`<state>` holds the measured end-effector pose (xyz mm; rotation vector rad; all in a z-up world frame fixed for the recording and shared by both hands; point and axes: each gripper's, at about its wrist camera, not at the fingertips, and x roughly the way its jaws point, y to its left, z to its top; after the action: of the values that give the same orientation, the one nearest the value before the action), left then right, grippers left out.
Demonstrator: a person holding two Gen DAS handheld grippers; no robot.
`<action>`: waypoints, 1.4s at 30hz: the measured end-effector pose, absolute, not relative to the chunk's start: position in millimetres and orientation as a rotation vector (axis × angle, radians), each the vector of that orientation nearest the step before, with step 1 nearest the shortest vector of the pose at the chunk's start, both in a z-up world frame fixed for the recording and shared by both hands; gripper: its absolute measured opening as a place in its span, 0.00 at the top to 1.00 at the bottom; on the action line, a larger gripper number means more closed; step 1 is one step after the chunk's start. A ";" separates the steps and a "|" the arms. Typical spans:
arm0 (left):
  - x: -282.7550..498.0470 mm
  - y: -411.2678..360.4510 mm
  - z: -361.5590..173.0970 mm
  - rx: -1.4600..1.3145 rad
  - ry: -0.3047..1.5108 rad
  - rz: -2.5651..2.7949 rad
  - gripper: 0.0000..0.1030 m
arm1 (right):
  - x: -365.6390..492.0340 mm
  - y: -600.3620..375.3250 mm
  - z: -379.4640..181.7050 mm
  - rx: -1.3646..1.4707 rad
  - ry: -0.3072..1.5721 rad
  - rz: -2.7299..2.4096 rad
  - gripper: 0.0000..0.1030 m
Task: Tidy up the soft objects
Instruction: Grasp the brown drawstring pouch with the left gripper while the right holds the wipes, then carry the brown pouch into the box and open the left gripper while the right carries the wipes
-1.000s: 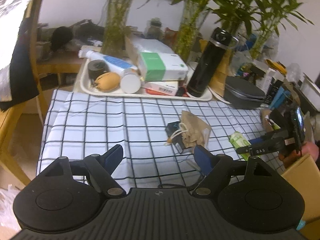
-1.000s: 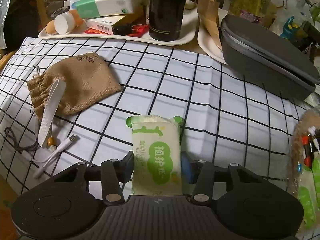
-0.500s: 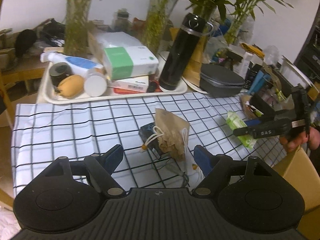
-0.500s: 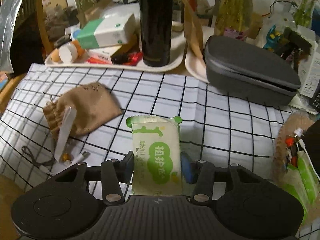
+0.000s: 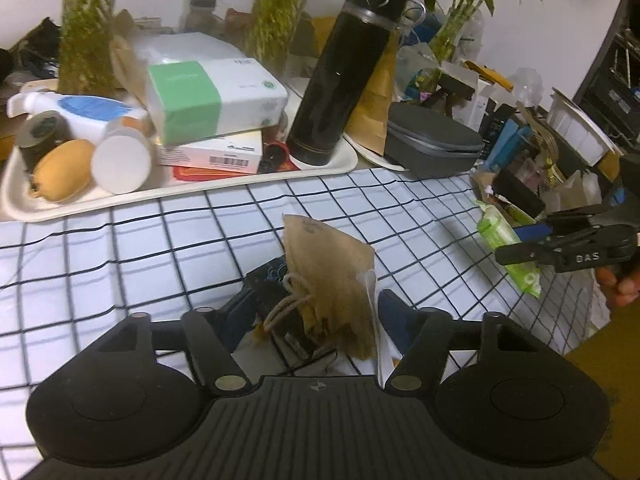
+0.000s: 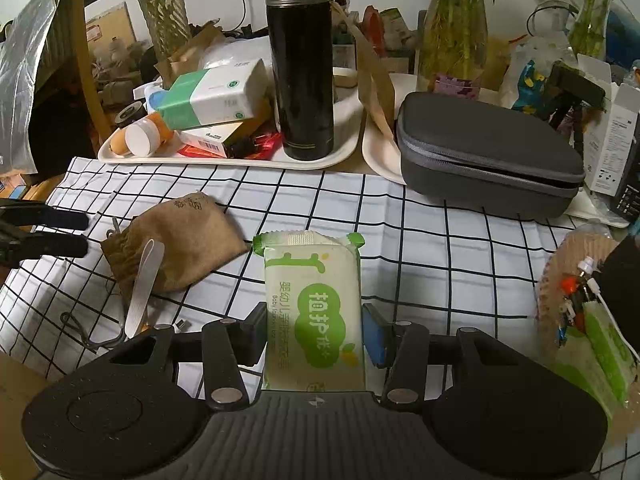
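Observation:
My right gripper [image 6: 314, 334] is shut on a green and white wipes pack [image 6: 314, 304] and holds it above the checked cloth; it also shows in the left wrist view [image 5: 508, 248]. A brown drawstring pouch [image 6: 180, 248] lies on the cloth to its left. In the left wrist view my left gripper [image 5: 310, 320] is open, its fingers on either side of the pouch [image 5: 332, 280], which lies over a dark small item and white cables. From the right wrist view the left gripper's fingers [image 6: 44, 234] reach in from the left edge.
A white tray [image 5: 120, 200] at the back holds a tissue pack, boxes, bottles and a tall black flask [image 5: 340, 80]. A grey zip case [image 6: 488, 156] sits at the back right. A woven basket [image 6: 576, 308] with cables and packets stands at the right. Plant vases line the rear.
My left gripper has moved forward over the cloth until its open fingers flank the pouch. My right gripper has lifted the wipes pack up and back, still shut on it.

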<state>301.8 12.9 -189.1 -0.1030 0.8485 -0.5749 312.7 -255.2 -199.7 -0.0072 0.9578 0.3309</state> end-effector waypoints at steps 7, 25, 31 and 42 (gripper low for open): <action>310.8 0.6 -207.5 -0.057 0.864 -0.605 0.67 | 312.3 -253.7 -197.7 -0.009 0.948 0.342 0.50; 289.9 7.7 -161.2 -0.016 0.740 -0.594 0.90 | 306.8 -257.2 -174.7 0.012 0.882 0.384 0.51; 271.6 -0.5 -127.4 0.060 0.677 -0.607 0.90 | 296.3 -262.4 -155.2 0.012 0.840 0.391 0.51; 229.9 1.7 -81.7 0.056 0.620 -0.564 0.90 | 262.7 -269.0 -107.9 0.007 0.796 0.420 0.51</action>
<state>229.9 1.7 -81.7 0.0556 0.6203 -0.5640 262.7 -269.0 -107.9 0.0067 0.7958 0.4200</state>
